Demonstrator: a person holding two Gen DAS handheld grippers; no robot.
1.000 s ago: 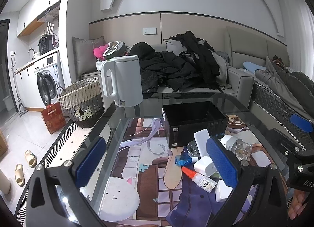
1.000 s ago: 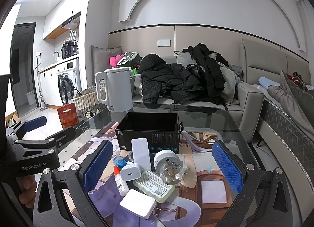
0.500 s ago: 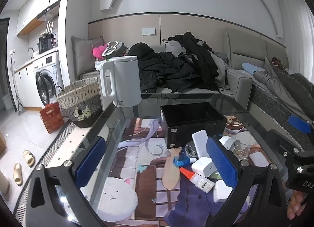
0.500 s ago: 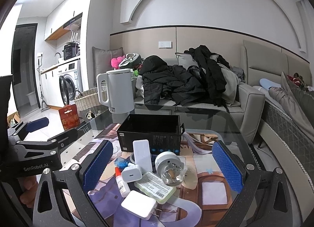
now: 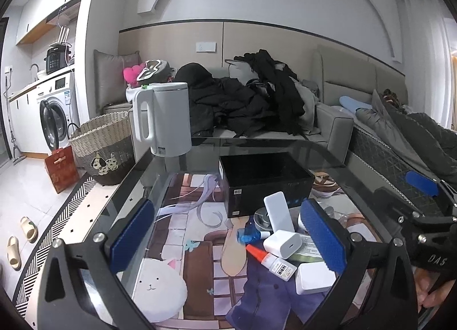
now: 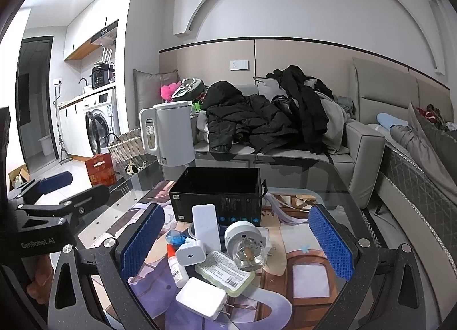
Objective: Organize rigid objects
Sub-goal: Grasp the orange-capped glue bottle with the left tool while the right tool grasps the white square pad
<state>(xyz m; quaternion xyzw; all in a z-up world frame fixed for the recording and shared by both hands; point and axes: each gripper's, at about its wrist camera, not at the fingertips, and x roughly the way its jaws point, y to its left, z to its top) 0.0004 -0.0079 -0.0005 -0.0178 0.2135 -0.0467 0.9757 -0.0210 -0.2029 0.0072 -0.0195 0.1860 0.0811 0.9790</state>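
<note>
Hovering over the clutter, the right gripper (image 6: 234, 238) sits with jaws wide and empty, framing the pile on the glass table (image 6: 328, 175). The left gripper (image 5: 225, 233) is also spread wide and holds nothing, offset to the pile's left side.

Change over the last second: small. Both cameras have drifted slightly, and in the right view the pile and black box (image 6: 218, 195) sit a touch higher in frame than before; the jaw spread looks the same in both. No object has moved and nothing has been picked, so the task is judged barely begun, still in approach.

Task items, all bunched just in front of the open, empty-looking box:
- white power bank (image 6: 205, 225), standing, leaning toward the box wall
- small white charger cube (image 6: 190, 253)
- glue bottle with red tip (image 6: 174, 265)
- flat white wall adapter (image 6: 201, 297), nearest the camera, prongs right
- green-edged pack with barcode label (image 6: 225, 271)
- round white plug-in lamp with clear bulb (image 6: 246, 243)
- blue wrapped item (image 6: 174, 237), partly hidden

A white kettle (image 6: 171, 135) stands behind the box, well clear. Likely next: right gripper closes on one pile item; the overlapping items could shift.
</note>
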